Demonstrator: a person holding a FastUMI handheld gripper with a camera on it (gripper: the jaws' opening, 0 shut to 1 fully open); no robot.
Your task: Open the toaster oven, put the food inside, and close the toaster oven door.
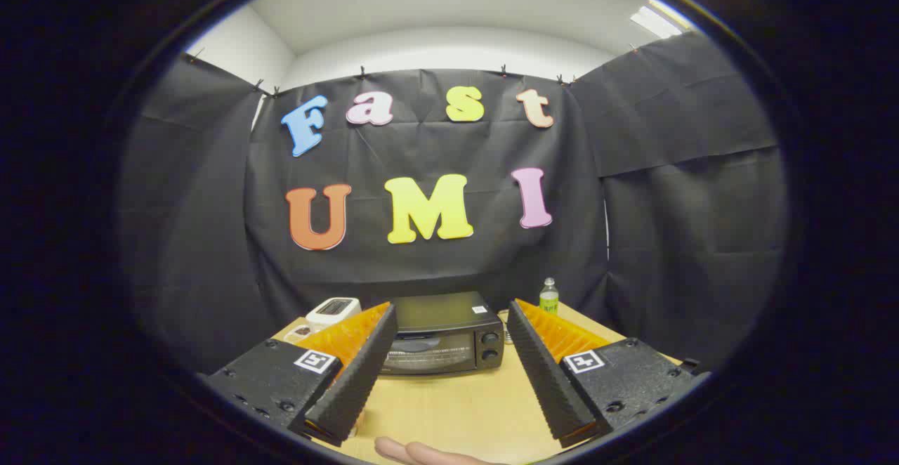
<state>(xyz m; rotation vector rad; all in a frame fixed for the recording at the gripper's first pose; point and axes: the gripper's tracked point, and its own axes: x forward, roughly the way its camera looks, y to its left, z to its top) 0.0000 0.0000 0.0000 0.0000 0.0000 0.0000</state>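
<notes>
Light wooden table (456, 409) runs from under the gripper to the black cloth wall (674, 240) at the back. On it, beyond the fingers & centred betw. them: black boxy toaster oven (444, 338), door shut, glass front facing the camera, two round knobs (489, 345) stacked on its right side, small white sticker on top. Bare tabletop betw. the fingers and the oven front; nothing lies in that stretch.

Gripper (453, 321) held above the table, fingers spread wide, gripping nothing; each fingertip lines up w/ an outer edge of the oven.

Left of the oven, partly hidden behind the left finger: white slot toaster (334, 308), w/ a small pale dish (300, 332) just in front of it, contents too small to tell. Right of the oven near the wall: small clear plastic bottle w/ green label (548, 296), upright. Part of a hand (414, 452) shows at the table's near edge, below the fingers.
</notes>
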